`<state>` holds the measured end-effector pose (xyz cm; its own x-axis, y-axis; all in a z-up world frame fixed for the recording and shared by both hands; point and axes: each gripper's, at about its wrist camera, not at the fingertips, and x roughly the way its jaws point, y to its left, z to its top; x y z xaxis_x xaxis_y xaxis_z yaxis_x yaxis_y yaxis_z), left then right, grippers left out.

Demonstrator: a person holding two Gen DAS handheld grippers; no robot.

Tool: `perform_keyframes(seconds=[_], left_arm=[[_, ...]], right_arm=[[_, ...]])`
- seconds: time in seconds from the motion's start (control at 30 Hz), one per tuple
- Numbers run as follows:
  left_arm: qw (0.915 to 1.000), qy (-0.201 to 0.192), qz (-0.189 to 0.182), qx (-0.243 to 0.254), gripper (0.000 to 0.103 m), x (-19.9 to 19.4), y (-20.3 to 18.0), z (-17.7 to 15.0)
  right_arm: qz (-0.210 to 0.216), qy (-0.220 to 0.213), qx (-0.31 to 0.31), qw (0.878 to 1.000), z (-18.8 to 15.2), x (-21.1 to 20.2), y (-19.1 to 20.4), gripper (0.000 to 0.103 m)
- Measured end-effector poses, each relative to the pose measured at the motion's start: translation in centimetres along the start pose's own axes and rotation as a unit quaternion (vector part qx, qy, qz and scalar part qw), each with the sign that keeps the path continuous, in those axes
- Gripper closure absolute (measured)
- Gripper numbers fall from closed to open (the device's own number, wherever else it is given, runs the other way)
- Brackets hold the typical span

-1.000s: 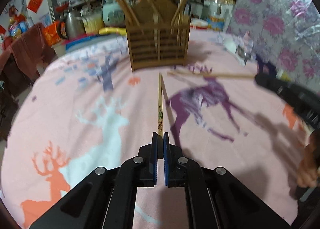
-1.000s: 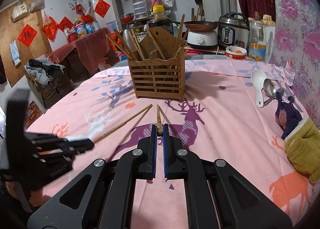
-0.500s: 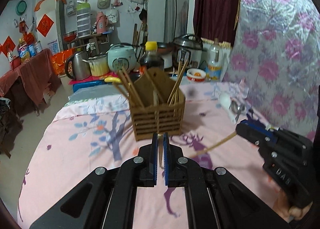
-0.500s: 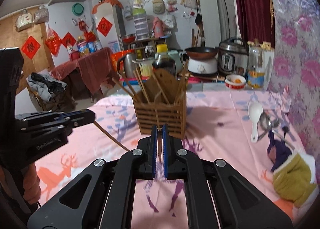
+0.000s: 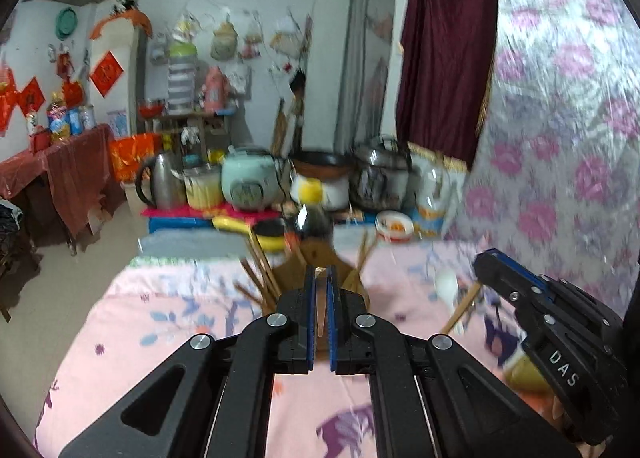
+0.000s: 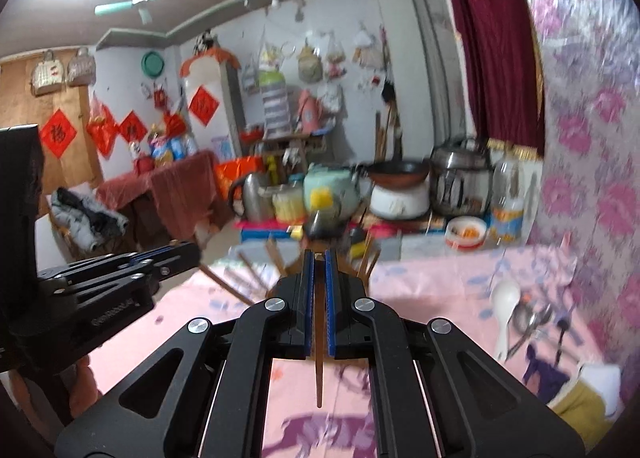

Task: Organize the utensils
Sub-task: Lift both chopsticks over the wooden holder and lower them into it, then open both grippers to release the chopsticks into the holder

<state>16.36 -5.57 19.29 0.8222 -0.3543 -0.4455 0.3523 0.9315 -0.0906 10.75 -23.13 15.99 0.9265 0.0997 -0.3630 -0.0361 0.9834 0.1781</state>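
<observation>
My left gripper [image 5: 319,278] is shut on a wooden chopstick [image 5: 320,314] that hangs down between its jaws. My right gripper [image 6: 319,258] is shut on another chopstick [image 6: 319,370], its tip pointing down toward the pink tablecloth [image 6: 440,282]. Both are lifted above the table. The wooden slatted utensil holder [image 5: 272,282] with several chopsticks stands just beyond the left fingers, mostly hidden. It also shows behind the right fingers [image 6: 276,262]. The right gripper appears in the left wrist view [image 5: 520,298], the left gripper in the right wrist view [image 6: 132,270].
A dark sauce bottle [image 5: 312,218] with a yellow cap stands behind the holder. A white spoon [image 6: 505,306] and metal spoons [image 6: 532,318] lie at the right, by a yellow and purple cloth [image 6: 576,398]. Rice cookers and a kettle [image 5: 160,182] stand beyond the table.
Both grippers have lifted their chopsticks off the tablecloth and risen. The chopsticks now hang nearly upright and the holder sits lower, behind the fingers.
</observation>
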Motion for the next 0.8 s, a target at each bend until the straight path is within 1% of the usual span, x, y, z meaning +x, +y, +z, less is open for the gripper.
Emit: perform_keyframes(seconds=[0.03,0.13,0.27,0.37,0.47,0.6,0.67,0.8], left_arm=[[0.9998,-0.019,0.010,-0.003,0.098,-0.3,0.1,0.7],[0.9981,-0.051,0.033,-0.005,0.098,-0.6,0.4,1.9],[0.9972,-0.061,0.040,-0.012,0.097,0.4,0.9,2.9],[0.9976,-0.056,0.036,-0.021,0.098,1.6,1.4,3.2],[0.9981,-0.044,0.035,-0.026,0.098,3.5,2.0,3.2],[0.9988,-0.023,0.036,-0.023,0.098,5.4,2.5,3.0],[0.9992,-0.011,0.031,-0.022,0.098,6.2,2.7,2.8],[0.9992,0.006,0.037,-0.016,0.098,7.8,2.8,2.5]], right_arm=[[-0.006,-0.020,0.003,1.000,0.6,-0.2,0.0,0.097],[-0.008,-0.065,0.018,0.998,1.9,0.1,0.0,0.097],[-0.019,-0.098,0.024,0.995,2.3,1.5,-0.2,0.097],[-0.031,-0.110,0.016,0.993,2.2,3.1,-0.2,0.097],[-0.033,-0.119,0.014,0.992,2.1,4.4,-0.4,0.097],[-0.020,-0.115,0.022,0.993,2.4,6.0,-0.9,0.097],[-0.020,-0.118,0.020,0.993,2.5,6.9,-1.0,0.097],[-0.024,-0.111,0.007,0.994,1.9,8.6,-0.7,0.097]])
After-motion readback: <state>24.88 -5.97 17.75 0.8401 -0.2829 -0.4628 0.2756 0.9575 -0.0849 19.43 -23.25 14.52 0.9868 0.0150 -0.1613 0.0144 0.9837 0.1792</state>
